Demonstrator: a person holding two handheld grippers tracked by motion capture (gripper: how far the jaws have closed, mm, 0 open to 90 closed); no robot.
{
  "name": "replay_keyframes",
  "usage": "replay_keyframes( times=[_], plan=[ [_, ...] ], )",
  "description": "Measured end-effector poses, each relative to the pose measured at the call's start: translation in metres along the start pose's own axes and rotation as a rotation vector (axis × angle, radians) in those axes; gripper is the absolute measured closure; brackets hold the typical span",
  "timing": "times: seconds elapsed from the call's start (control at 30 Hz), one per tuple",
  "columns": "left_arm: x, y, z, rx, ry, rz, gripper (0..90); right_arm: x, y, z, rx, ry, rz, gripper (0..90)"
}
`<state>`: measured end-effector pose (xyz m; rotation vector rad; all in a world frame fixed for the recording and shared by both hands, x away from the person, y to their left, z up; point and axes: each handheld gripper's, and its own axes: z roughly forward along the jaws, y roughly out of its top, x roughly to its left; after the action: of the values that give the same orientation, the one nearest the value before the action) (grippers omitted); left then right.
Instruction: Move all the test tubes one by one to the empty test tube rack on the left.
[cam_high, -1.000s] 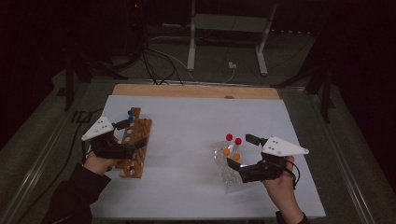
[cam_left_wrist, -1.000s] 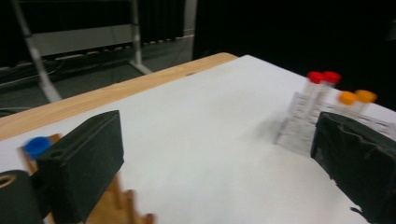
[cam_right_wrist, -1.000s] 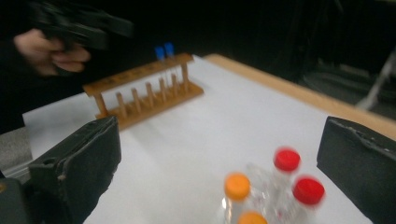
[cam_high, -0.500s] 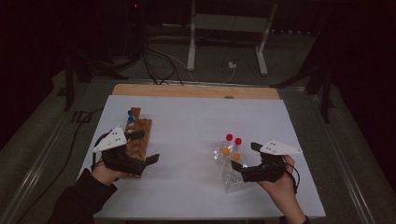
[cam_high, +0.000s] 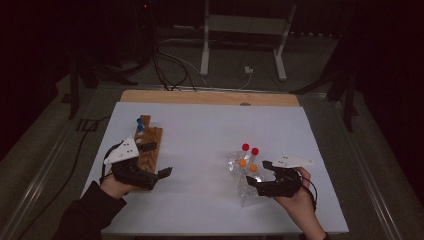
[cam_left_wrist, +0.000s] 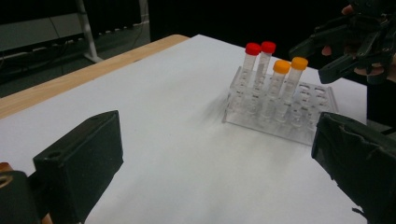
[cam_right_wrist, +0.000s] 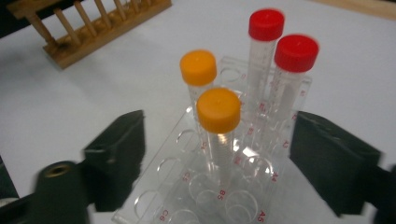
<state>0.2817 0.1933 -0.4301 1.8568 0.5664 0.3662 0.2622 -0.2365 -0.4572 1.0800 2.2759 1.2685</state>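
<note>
A clear plastic tube rack (cam_high: 243, 186) stands on the white table at the right. It holds two red-capped tubes (cam_high: 245, 147) and two orange-capped tubes (cam_high: 253, 168). My right gripper (cam_high: 256, 172) hangs low over the rack's near end. In the right gripper view its jaws have just been closing around the nearer orange-capped tube (cam_right_wrist: 218, 109), with gaps still on both sides of it. At the left, my left gripper (cam_high: 159, 159) is open and holds nothing, beside a wooden rack (cam_high: 148, 142) with blue-capped tubes (cam_high: 139, 123). The left gripper view faces the clear rack (cam_left_wrist: 280, 112) across bare table.
The white table top (cam_high: 200, 130) ends in a wooden strip (cam_high: 210, 97) at the far edge. Behind it are cables and a metal stand (cam_high: 240, 30) on a dark floor. Several holes of the clear rack (cam_right_wrist: 224, 196) hold no tube.
My left gripper has drawn back toward the table's front edge, off the wooden rack. My right gripper has sunk lower over the clear rack.
</note>
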Motion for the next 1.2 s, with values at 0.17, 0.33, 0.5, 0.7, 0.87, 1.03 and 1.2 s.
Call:
replay_keyframes(
  times=[0.17, 0.33, 0.5, 0.7, 0.87, 1.03, 1.2],
  plan=[
    [-0.001, 0.0, 0.001, 0.006, 0.005, 0.008, 3.1, 0.0, -0.002, 0.005, 0.044, 0.014, -0.019, 41.7],
    [-0.001, 0.0, 0.001, 0.007, 0.004, 0.006, 3.0, -0.001, -0.004, 0.011, 0.072, 0.003, -0.015, 53.3],
    [-0.001, -0.001, 0.001, 0.007, 0.001, 0.005, 3.0, -0.002, -0.002, 0.013, 0.074, -0.017, -0.019, 63.2],
    [-0.001, 0.0, 0.0, 0.007, 0.002, 0.01, 3.0, 0.004, -0.001, 0.018, 0.095, -0.047, -0.067, 72.2],
    [-0.001, 0.0, 0.0, 0.007, 0.0, 0.008, 3.0, 0.004, -0.001, 0.017, 0.098, -0.052, -0.072, 73.7],
    [-0.001, 0.0, 0.0, 0.006, 0.003, 0.012, 3.0, 0.004, 0.001, 0.016, 0.097, -0.055, -0.069, 74.0],
    [-0.001, 0.0, -0.001, 0.003, -0.004, 0.01, 3.0, 0.004, 0.006, 0.009, 0.07, -0.053, -0.069, 74.0]
  ],
)
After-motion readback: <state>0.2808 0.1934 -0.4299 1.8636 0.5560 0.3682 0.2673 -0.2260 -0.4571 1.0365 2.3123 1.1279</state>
